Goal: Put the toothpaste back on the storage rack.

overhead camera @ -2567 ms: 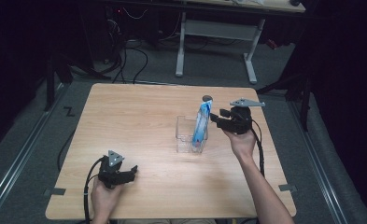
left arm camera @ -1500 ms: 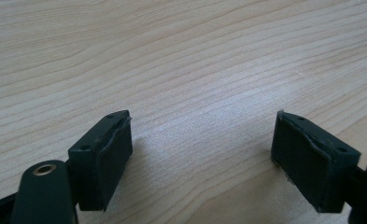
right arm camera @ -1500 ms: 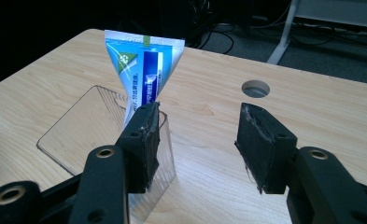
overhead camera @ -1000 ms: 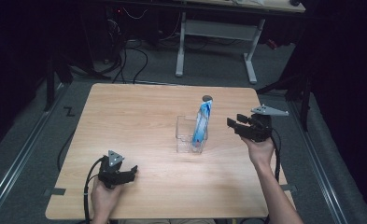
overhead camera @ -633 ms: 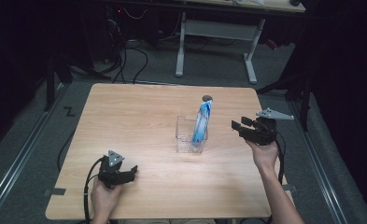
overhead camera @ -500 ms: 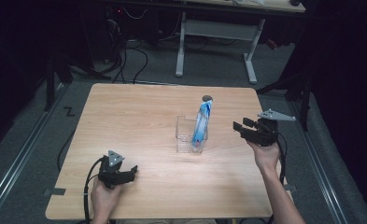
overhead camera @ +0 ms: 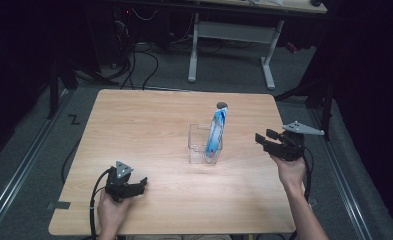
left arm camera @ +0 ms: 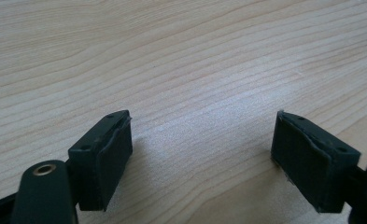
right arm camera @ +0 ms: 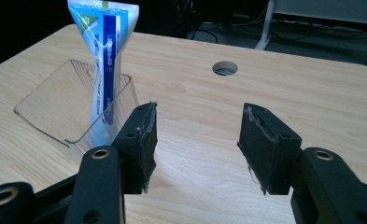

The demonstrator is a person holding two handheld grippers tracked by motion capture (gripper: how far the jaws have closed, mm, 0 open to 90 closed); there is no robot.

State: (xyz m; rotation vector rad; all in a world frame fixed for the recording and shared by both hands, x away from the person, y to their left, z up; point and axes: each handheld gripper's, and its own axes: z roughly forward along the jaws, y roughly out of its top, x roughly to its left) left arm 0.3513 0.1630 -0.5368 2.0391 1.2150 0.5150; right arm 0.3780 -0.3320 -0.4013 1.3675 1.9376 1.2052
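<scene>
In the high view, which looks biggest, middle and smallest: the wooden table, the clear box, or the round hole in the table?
1. Wooden table, by far the biggest.
2. Clear box, holding the blue-and-white tube.
3. Round hole, smallest.

Black grippers (overhead camera: 271, 141), grey three-cornered plates

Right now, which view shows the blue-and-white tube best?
The right gripper view: the blue-and-white tube looms close, standing in the clear box. The high view shows it small; the left gripper view looks at bare tabletop.
</scene>
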